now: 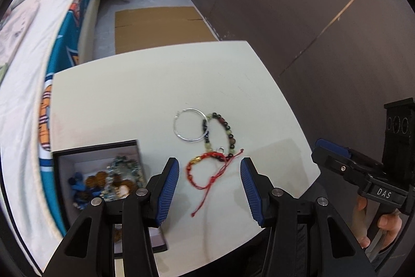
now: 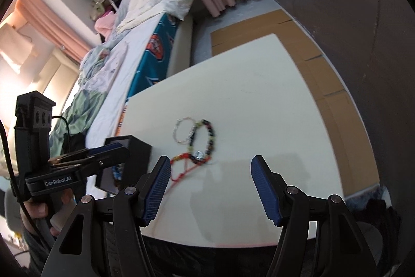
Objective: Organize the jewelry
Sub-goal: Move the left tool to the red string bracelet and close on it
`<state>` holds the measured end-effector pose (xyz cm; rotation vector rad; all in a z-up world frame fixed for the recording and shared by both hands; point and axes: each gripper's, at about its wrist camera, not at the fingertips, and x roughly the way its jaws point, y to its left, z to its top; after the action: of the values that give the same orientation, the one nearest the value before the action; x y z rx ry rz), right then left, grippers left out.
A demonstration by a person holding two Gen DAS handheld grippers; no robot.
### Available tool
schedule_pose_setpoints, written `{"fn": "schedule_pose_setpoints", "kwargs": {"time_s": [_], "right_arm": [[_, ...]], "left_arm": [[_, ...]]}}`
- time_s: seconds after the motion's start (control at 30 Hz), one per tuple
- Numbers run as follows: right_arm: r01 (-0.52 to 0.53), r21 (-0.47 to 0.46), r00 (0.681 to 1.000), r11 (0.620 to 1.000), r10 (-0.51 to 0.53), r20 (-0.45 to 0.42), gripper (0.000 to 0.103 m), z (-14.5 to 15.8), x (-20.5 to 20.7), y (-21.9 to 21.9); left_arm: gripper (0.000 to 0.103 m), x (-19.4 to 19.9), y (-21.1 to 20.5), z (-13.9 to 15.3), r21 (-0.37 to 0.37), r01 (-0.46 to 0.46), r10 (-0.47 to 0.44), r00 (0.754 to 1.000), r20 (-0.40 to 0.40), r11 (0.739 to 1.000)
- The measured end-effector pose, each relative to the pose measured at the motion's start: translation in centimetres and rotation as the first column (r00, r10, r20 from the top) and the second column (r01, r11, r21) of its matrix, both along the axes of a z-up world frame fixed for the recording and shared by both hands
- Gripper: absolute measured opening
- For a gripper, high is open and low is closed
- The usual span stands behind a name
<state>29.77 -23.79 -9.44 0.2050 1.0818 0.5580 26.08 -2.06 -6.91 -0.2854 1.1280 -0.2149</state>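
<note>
On the white table (image 1: 155, 85) lie a silver hoop (image 1: 189, 139), a dark and pale beaded bracelet (image 1: 228, 129), a small silver ring (image 1: 220, 148) and a red cord bracelet (image 1: 205, 156) with a gold bead. My left gripper (image 1: 209, 165) hovers open above the red cord bracelet, which shows between its blue pads without touching them. The right gripper (image 2: 210, 165) is open over bare table (image 2: 259, 95), just right of the red bracelet (image 2: 182, 155), with the hoop (image 2: 177, 131) and beaded bracelet (image 2: 210, 134) beyond. An open black box (image 1: 96, 147) at the left holds several pieces.
A bed (image 1: 23, 69) with white sheets runs along the table's left side. Cardboard (image 1: 155, 25) lies on the floor beyond the far edge, and a dark wall (image 1: 311, 4) stands at the right. The box (image 2: 137, 152) sits at the table's near left edge.
</note>
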Motion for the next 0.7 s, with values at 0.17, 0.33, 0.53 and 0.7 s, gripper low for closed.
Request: {"fn": "schedule_pose_setpoints", "kwargs": {"time_s": [0.17, 0.33, 0.53, 0.7], "right_arm": [[0.029, -0.011, 1.0, 1.0, -0.029, -0.01, 0.065, -1.0, -0.2, -1.6], [0.057, -0.019, 0.998, 0.998, -0.057, -0.024, 0.065, -1.9, -0.3, -3.4], [0.079, -0.022, 0.996, 0.997, -0.08, -0.033, 0.065, -2.3, -0.4, -4.7], [0.085, -0.026, 0.995, 0.996, -0.086, -0.042, 0.065, -2.6, -0.4, -4.9]], "left_arm": [[0.051, 1.2, -2.0, -1.4, 0.029, 0.031, -0.031, 0.999, -0.023, 0.999], [0.051, 2.3, -3.9, -3.1, 0.077, 0.065, -0.062, 0.997, -0.04, 0.995], [0.048, 2.7, -4.8, -5.3, 0.136, 0.066, -0.058, 0.997, -0.059, 0.988], [0.037, 2.6, -5.5, -6.8, 0.15, 0.088, -0.077, 0.994, -0.082, 0.985]]}}
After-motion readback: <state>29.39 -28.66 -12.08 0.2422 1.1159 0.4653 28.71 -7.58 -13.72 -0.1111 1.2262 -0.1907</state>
